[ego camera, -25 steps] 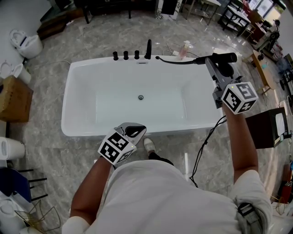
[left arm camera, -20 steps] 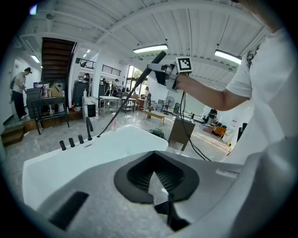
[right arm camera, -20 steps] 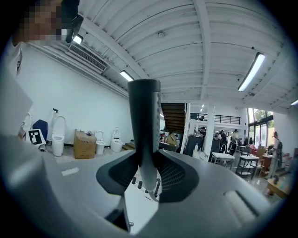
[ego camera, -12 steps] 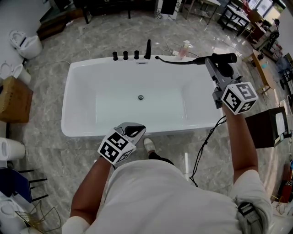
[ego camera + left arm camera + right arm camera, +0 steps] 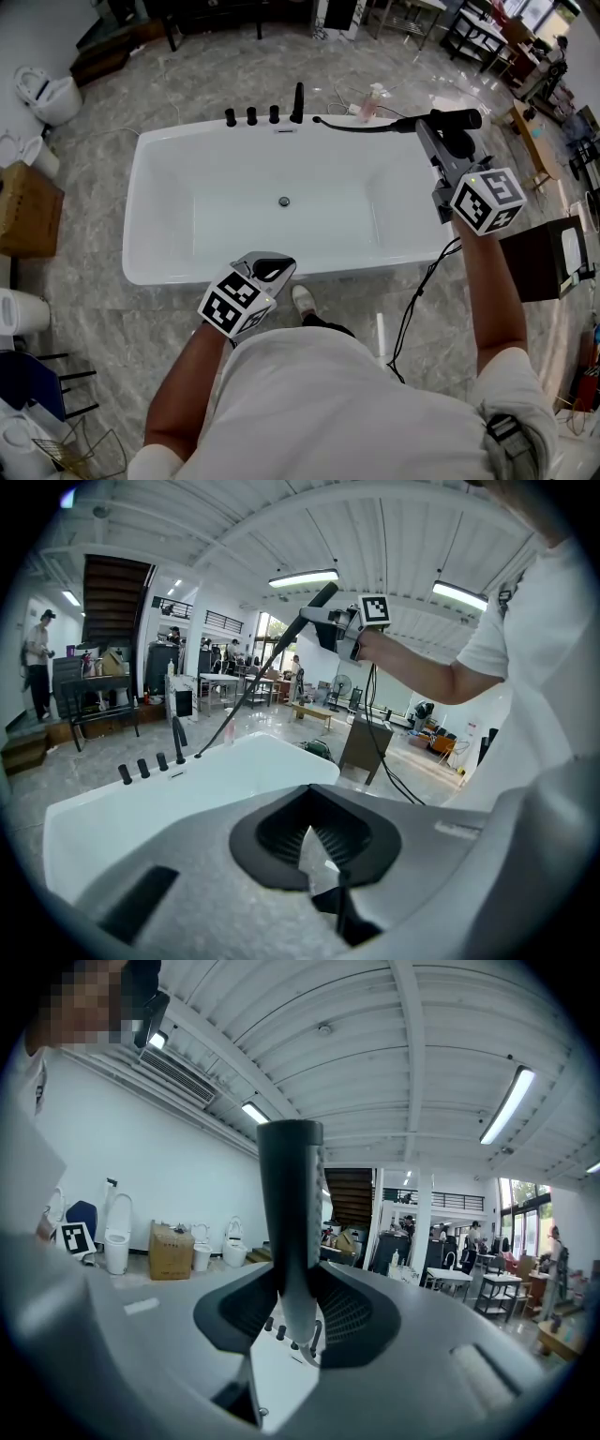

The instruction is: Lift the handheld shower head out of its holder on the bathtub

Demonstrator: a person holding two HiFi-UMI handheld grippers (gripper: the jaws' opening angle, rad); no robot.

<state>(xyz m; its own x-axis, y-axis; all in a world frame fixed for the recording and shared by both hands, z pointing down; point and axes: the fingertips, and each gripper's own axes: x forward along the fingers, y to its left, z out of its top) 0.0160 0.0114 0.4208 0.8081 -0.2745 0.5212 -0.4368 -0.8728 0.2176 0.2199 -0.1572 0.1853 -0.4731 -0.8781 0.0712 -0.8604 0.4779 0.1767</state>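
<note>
The shower head [image 5: 461, 119] is clamped between the jaws of the right gripper [image 5: 435, 129], raised above the bathtub's [image 5: 169, 269] right end. Its hose [image 5: 361, 127] is stretched to the bathtub's far rim. The left gripper [image 5: 270, 269] is held closed and empty at the near rim.

Up front, left tongs [image 5: 305, 834] with tips together, nothing between. Beyond, white bathtub [image 5: 216, 789] with black spout [image 5: 176, 741] and three knobs [image 5: 142, 767] on far rim. Above, right tongs [image 5: 330, 618] clamped on black shower head [image 5: 320, 596], hose [image 5: 253, 682] sloping down toward that rim
</note>
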